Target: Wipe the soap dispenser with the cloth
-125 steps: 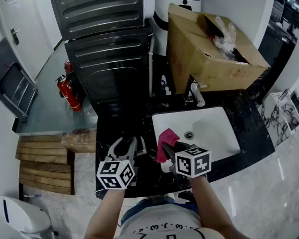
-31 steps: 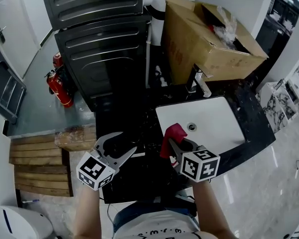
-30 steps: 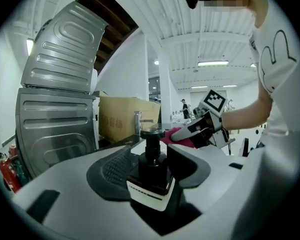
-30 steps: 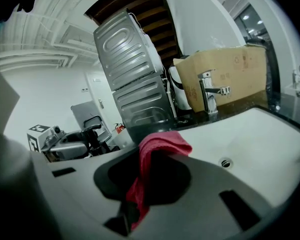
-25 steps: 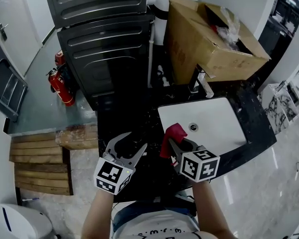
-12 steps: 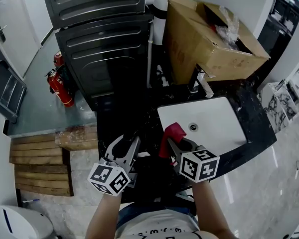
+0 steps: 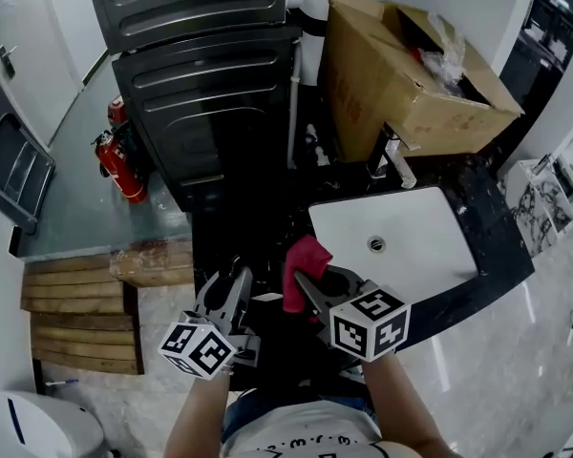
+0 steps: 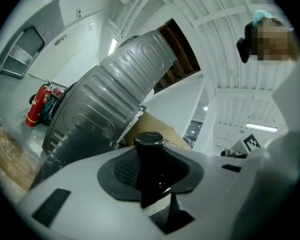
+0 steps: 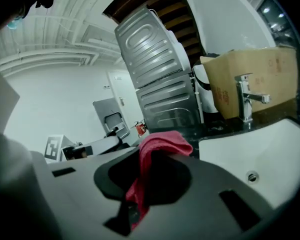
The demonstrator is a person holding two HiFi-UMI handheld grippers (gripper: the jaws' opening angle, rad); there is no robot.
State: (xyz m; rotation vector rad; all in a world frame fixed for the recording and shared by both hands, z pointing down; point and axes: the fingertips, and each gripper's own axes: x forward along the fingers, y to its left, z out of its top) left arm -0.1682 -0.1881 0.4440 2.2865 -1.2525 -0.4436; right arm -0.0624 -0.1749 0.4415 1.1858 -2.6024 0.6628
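Black, speckled desk (image 7: 479, 198) sits right below me, and both grippers hang over its near edge. On my left, the left gripper (image 7: 229, 286) points about level; its jaws have just been closing and are now clamped on the soap dispenser (image 8: 149, 166), a black bottle whose pump head sticks up between the pads in the left gripper view. From the head view I can barely pick the bottle out against the dark desk. Just beside it, the right gripper (image 7: 315, 289) tilts a little downward with its jaws pinched tight on the cloth (image 7: 303, 265), a pink-red rag that bunches up above the tips and trails down between them. Cloth and dispenser are near each other, but I cannot tell whether they touch.

Past the right gripper, the white sink (image 7: 415, 219) is set into the desk, its drain showing in the basin. A chrome faucet (image 7: 393, 160) stands at the far rim. Behind that, an open cardboard box (image 7: 392, 93) rests on the desk with crumpled clear plastic (image 7: 449, 60) inside. Farther left stand dark ribbed metal units (image 7: 210, 103), with a red fire extinguisher (image 7: 119, 165) on the floor beside them.
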